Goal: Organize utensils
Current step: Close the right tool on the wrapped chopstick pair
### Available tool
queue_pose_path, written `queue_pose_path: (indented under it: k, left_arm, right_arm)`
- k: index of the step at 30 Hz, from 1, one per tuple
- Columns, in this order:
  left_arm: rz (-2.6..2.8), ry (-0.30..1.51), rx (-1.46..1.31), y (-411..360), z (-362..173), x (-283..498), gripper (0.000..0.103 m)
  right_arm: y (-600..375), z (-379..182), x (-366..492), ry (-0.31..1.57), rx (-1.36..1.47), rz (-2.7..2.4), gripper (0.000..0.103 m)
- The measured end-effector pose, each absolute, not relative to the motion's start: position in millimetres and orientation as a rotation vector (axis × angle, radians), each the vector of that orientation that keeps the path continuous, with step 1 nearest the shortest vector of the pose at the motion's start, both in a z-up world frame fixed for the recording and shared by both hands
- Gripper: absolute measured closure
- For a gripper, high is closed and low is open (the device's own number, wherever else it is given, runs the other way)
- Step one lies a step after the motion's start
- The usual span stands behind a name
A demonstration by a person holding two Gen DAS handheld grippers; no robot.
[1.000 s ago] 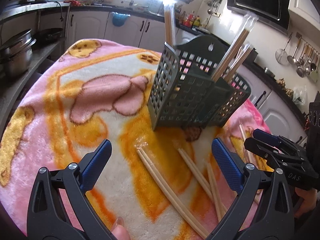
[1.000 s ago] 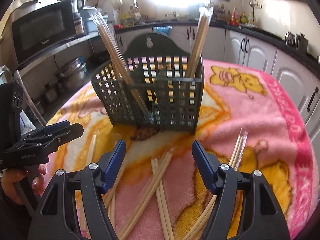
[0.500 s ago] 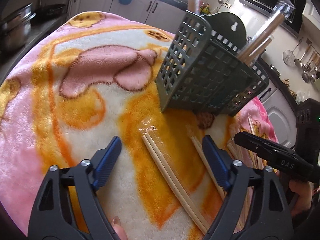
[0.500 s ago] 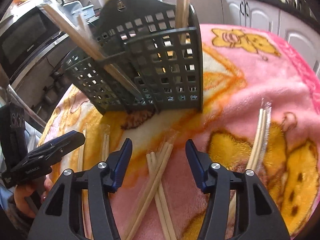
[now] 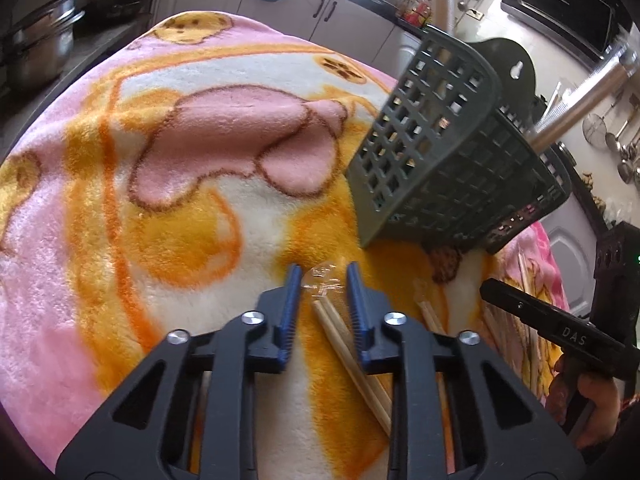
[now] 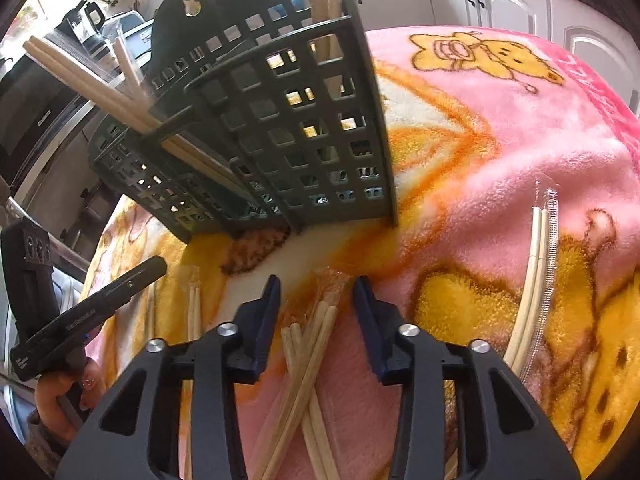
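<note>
Two chopsticks (image 5: 344,344) lengthwise between fingers (image 5: 290,312)

Left gripper (image 5: 322,308): black plastic frame, triangular cut-outs in both arms, silver screws in pairs at each finger root. Fingers (image 5: 290,312) blue, ribbed inner faces, tapering to tips at 12 o'clock.

Right gripper (image 6: 316,312): same build, black frame, silver screws, blue fingers (image 6: 370,312).

Seen from side at 3 o'clock of left view: right gripper black, white "DAS" lettering, boxy black block behind, green light.

At 9 o'clock of right view: left gripper black, small white lettering, unreadable. Dark sleeve at frame edge.
</note>
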State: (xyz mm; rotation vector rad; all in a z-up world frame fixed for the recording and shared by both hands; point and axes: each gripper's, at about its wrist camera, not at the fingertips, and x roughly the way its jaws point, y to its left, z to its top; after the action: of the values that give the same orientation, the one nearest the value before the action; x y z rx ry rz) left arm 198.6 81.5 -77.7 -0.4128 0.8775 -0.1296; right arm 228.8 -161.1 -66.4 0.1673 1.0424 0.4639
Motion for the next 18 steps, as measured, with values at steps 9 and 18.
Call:
queue_pose_path:
  k: [9,18]
  left_arm:
    - [-0.148,0.869,-0.466,90,-81,198,0.093]
    - [-0.16,0.86,-0.503,95,-83,194,0.095]
  right_arm:
    - [-188,-65,231,1.024,0.244,0.44,0.093]
    - [-213,-50,222,0.968,0.287,0.405,0.095]
